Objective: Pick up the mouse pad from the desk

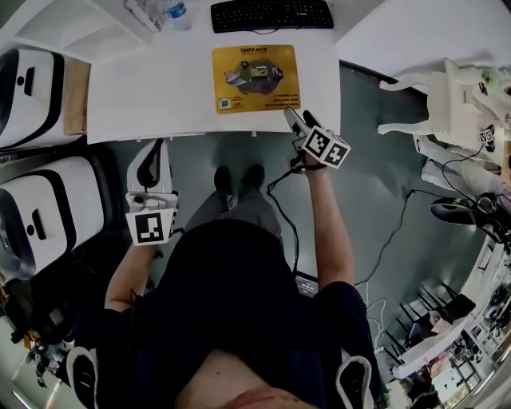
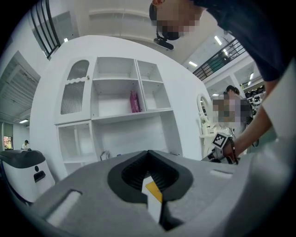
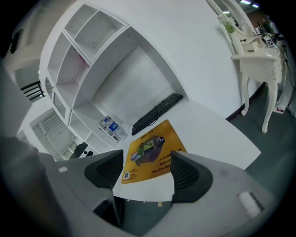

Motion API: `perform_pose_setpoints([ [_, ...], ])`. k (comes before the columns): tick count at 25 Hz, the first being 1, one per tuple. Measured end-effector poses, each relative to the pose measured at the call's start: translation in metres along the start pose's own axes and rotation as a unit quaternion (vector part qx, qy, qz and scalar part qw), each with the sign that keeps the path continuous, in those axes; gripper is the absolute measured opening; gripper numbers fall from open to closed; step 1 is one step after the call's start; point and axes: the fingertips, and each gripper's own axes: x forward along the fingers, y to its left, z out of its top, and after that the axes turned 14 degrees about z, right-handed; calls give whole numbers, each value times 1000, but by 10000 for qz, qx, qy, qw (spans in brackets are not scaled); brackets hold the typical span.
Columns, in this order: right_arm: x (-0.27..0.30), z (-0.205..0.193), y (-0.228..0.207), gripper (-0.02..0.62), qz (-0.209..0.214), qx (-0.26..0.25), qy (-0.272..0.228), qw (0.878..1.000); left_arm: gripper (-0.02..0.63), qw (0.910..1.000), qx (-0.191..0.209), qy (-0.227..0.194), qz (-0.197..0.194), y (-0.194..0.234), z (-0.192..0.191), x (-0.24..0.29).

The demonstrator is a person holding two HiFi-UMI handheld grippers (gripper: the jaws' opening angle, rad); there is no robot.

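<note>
Yellow mouse pad (image 1: 255,78) is seen flat on the white surface (image 1: 152,88), before the keyboard (image 1: 271,14). Right tool (image 1: 302,120) is held released at the surface's near edge — the pad's near edge should be approached low, lifted, then pinched. Left tool (image 1: 152,160) — clenched, empty, held low.

One mouse pad (image 1: 255,78), one keyboard (image 1: 271,14)

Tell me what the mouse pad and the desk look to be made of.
The mouse pad: probably thin fabric-topped rubber, matte; it lies flat, with rounded corners and a printed yellow face. The desk: likely painted or laminated board, smooth white; uniform surface, no grain.
</note>
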Motion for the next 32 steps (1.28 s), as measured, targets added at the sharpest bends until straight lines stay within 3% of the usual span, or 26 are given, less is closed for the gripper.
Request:
perform_pose_setpoints([
  [8,21,-7,-45,319,-34,867,-2,9962,3,9999,-81,127,84,-7,-2,17],
  [19,36,-25,-85,322,-160,1704,77,9852,3,9995,234,204,107,-5,-11,23],
  [24,36,-26,-94,310,-250,1905,13,9814,3,9993,221,230,176,-2,-13,27],
  [32,41,-20,-95,287,-61,2084,-176,9779,3,9993,207,272,159,-5,-17,31],
])
